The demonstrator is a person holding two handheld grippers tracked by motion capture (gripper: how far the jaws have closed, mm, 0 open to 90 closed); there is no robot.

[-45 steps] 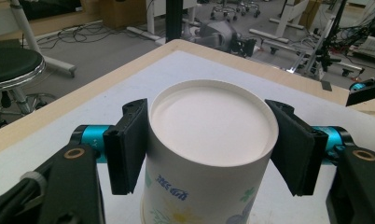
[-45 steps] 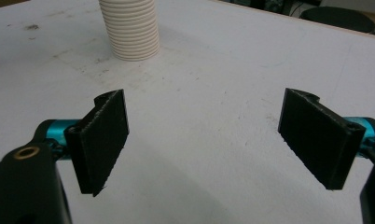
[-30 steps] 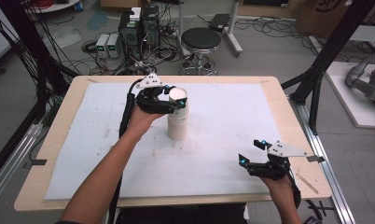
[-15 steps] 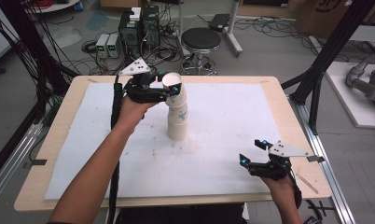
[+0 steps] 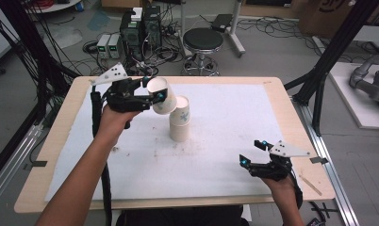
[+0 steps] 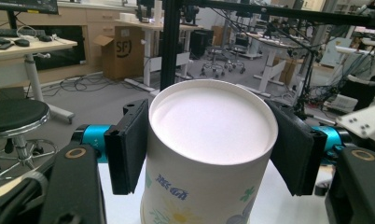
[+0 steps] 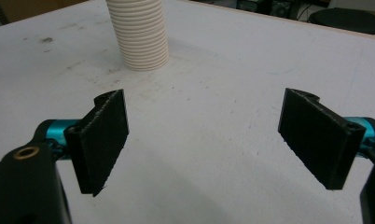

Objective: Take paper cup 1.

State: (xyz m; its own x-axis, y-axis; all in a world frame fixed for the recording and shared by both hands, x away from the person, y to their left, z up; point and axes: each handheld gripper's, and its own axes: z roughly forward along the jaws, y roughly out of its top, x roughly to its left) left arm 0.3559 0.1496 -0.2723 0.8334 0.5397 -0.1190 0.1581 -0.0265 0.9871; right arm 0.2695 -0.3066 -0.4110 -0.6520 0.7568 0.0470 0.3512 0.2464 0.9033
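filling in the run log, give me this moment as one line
left claw: shut on paper cup, lifted off cup stack | right claw: open, empty | surface: table

Even, soft overhead light keeps the white mat-covered wooden table point(image 5: 216, 155) bright, with only faint shadows. Beyond the left gripper point(image 6: 213, 154), the room behind the white printed paper cup point(image 6: 212, 140) is slightly soft. Below the right gripper point(image 7: 204, 140), a broad dim shadow falls on the mat, and its black jaws look grainy.
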